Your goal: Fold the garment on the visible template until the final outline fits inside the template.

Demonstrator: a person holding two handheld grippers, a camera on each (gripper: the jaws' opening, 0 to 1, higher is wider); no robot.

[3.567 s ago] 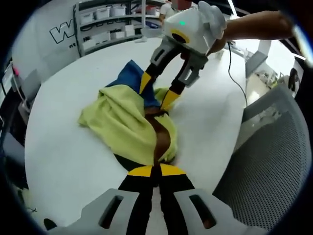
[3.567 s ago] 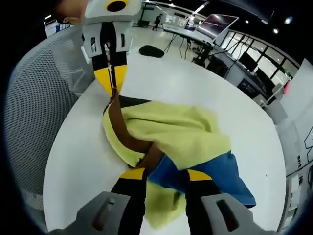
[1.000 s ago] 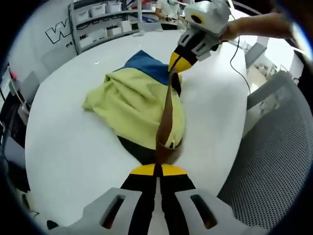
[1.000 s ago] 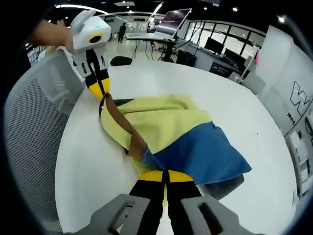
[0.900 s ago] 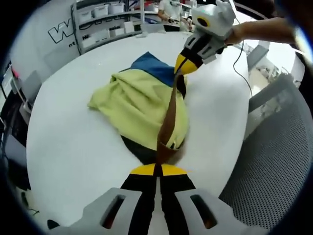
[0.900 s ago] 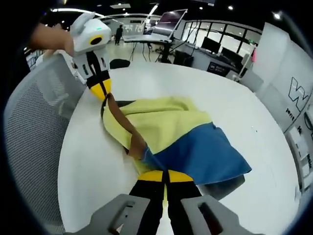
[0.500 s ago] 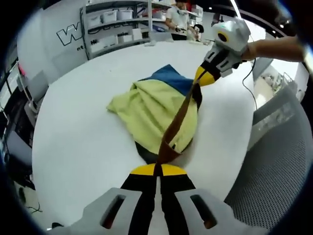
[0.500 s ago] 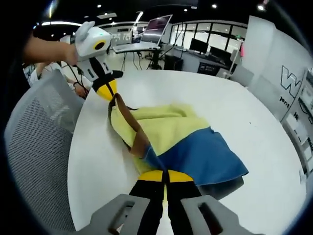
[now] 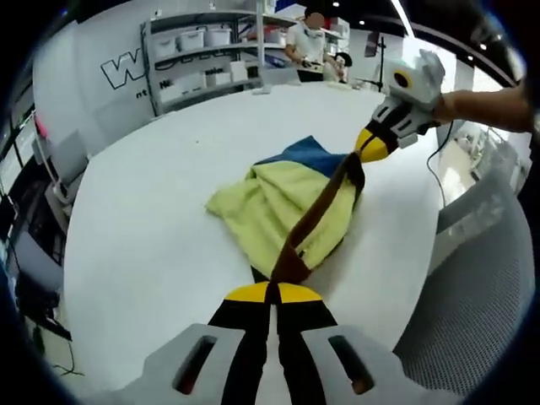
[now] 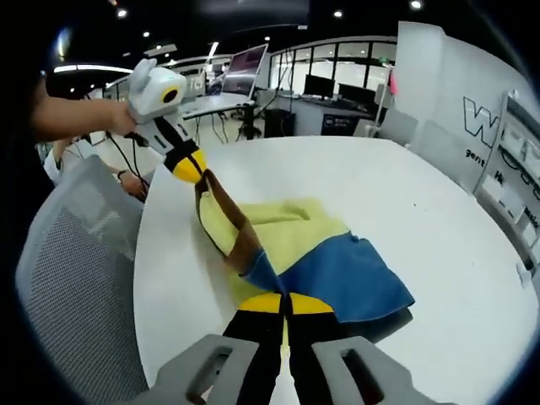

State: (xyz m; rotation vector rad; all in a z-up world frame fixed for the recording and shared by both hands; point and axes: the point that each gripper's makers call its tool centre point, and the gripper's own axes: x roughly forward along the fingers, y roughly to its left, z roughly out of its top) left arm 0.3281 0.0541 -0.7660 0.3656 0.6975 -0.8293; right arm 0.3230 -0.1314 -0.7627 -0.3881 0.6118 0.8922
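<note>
A yellow and blue garment (image 9: 283, 202) with a brown band (image 9: 314, 211) lies bunched on the round white table (image 9: 152, 211). My left gripper (image 9: 270, 293) is shut on one end of the brown band. My right gripper (image 9: 371, 145) comes in from the right, shut on the band's other end, so the band runs taut between them above the cloth. In the right gripper view my right gripper (image 10: 287, 302) pinches the garment (image 10: 291, 236) where the band (image 10: 229, 218) meets the blue part (image 10: 346, 283). The left gripper (image 10: 184, 164) holds the far end at upper left.
A grey mesh chair (image 9: 481, 287) stands close to the table's edge, also in the right gripper view as the chair (image 10: 72, 287). Shelves with white bins (image 9: 198, 51) and a person (image 9: 314, 38) are beyond the table. Desks with monitors (image 10: 253, 72) stand far off.
Both grippers have drawn further apart and risen, stretching the brown band tight. The right gripper shut on the band after standing open 3.6 s ago. The garment hangs longer from the band.
</note>
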